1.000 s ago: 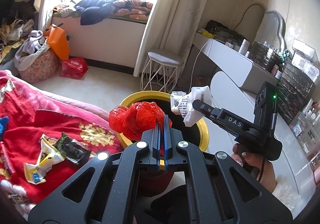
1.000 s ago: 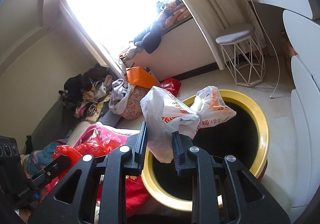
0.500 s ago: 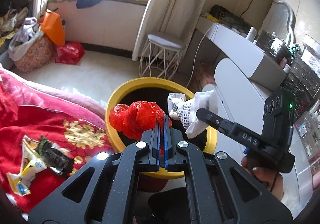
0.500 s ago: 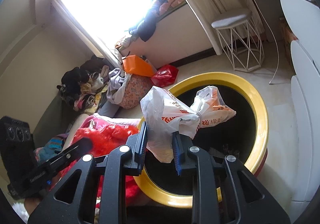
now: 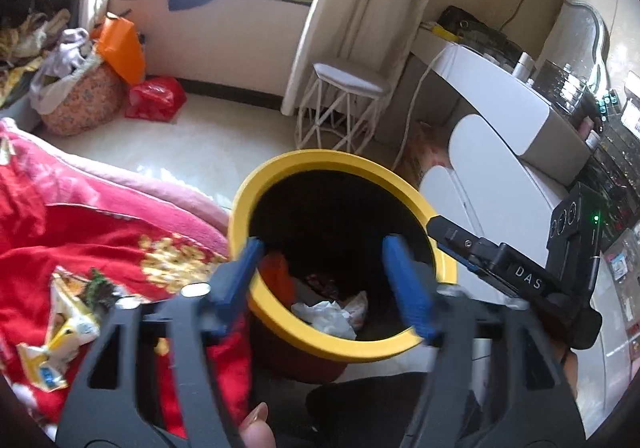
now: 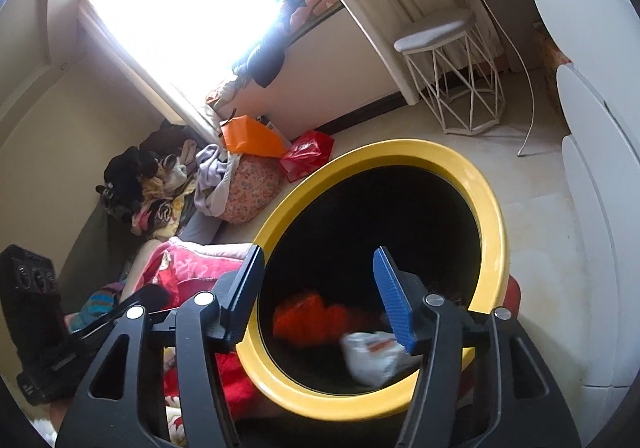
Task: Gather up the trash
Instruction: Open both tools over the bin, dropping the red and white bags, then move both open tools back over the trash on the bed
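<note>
A round bin with a yellow rim [image 5: 256, 184] [image 6: 492, 208] stands on the floor beside the bed. My left gripper [image 5: 324, 244] hangs over its near edge, jaws opening, nothing between them. Inside the bin lie the red plastic bag [image 5: 280, 274] [image 6: 308, 314] and the white plastic bag [image 5: 324, 318] [image 6: 374, 356]. My right gripper [image 6: 316, 252] is over the bin mouth, jaws opening and empty; its body [image 5: 520, 280] shows at the right in the left wrist view. Yellow and dark wrappers [image 5: 68, 324] lie on the red blanket.
The red blanket [image 5: 80, 232] covers the bed at left. A white wire stool [image 5: 344, 104] stands beyond the bin, with a white dresser [image 5: 500, 108] at right. An orange bag [image 5: 120, 44], a red bag [image 5: 156, 98] and a clothes pile [image 5: 60, 60] sit near the window wall.
Both grippers opened. The red bag dropped from the left gripper and the white bag from the right gripper into the bin. The left gripper moved closer over the bin.
</note>
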The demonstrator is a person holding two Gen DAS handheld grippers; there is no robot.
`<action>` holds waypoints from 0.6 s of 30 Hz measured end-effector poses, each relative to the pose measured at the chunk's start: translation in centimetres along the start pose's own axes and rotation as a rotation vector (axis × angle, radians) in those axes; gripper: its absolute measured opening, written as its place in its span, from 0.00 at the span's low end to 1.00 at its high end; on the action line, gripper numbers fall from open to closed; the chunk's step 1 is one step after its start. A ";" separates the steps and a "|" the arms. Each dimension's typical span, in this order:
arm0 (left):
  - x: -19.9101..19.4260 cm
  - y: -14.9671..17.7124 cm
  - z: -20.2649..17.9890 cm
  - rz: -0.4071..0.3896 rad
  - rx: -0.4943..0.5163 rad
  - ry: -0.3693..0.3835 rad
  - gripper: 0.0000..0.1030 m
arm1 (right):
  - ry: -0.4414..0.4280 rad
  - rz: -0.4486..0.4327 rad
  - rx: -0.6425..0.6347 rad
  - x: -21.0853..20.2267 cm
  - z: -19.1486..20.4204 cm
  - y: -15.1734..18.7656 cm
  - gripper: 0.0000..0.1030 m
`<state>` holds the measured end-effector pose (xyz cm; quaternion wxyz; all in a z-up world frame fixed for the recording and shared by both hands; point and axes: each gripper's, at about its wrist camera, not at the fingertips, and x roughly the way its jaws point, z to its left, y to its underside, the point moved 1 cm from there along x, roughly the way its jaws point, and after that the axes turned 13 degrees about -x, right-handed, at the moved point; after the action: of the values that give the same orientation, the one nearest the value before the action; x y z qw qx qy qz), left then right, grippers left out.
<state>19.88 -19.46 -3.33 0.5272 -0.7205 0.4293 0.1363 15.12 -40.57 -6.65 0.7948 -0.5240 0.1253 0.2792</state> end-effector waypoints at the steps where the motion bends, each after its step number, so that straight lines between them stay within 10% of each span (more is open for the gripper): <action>1: -0.4 0.0 0.1 -0.012 -0.002 -0.004 0.79 | 0.005 -0.003 -0.011 0.0 0.3 -0.1 0.57; 18: -7.3 0.6 5.0 -0.171 -0.091 -0.121 0.90 | 0.016 -0.052 -0.241 -0.1 8.2 -0.1 0.71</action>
<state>16.33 -11.64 -1.00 0.5288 -0.7681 0.3271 0.1533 14.35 -33.25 -3.07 0.7319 -0.6211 0.0837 0.2675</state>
